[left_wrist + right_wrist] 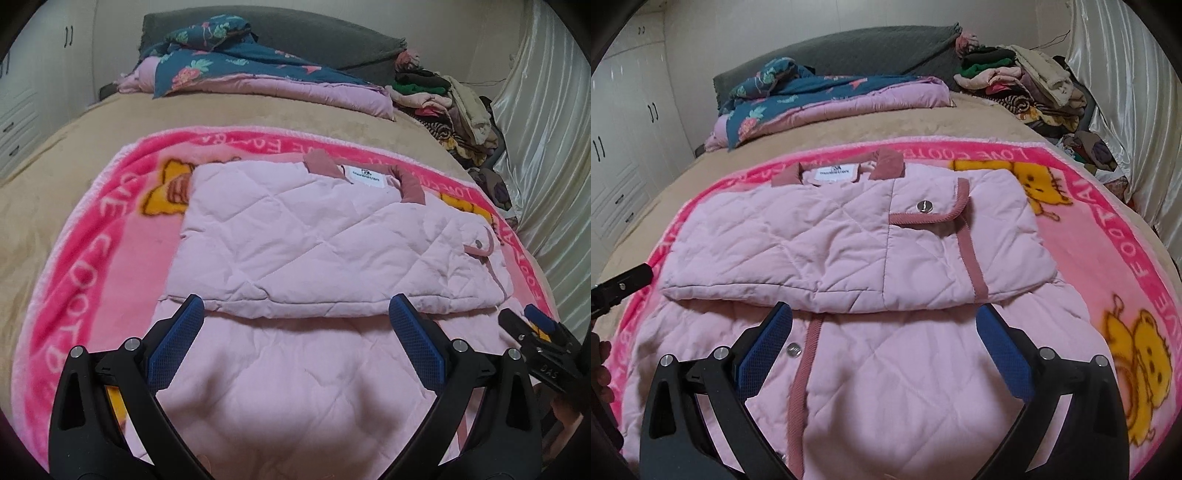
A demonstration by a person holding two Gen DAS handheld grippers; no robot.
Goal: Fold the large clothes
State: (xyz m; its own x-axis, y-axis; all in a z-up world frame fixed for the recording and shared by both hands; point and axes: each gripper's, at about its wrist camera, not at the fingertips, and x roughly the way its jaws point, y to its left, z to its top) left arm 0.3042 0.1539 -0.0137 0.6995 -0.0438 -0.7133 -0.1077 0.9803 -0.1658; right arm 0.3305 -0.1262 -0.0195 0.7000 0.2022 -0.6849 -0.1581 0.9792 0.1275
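Left wrist: left hand-held gripper [295, 325] spread wide, empty, above pink quilted jacket [314, 236] on pink blanket [92, 229]; folded section over lower part.

Right wrist: right hand-held gripper [884, 325] likewise spread, empty. Probably partway; lower part unfolded.

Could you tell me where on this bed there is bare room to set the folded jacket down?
The tan bedspread is bare between the pink blanket and the floral quilt, and along its wardrobe side. The corner by the curtain is crowded with a clothes pile. The pink jacket fills the blanket's middle.
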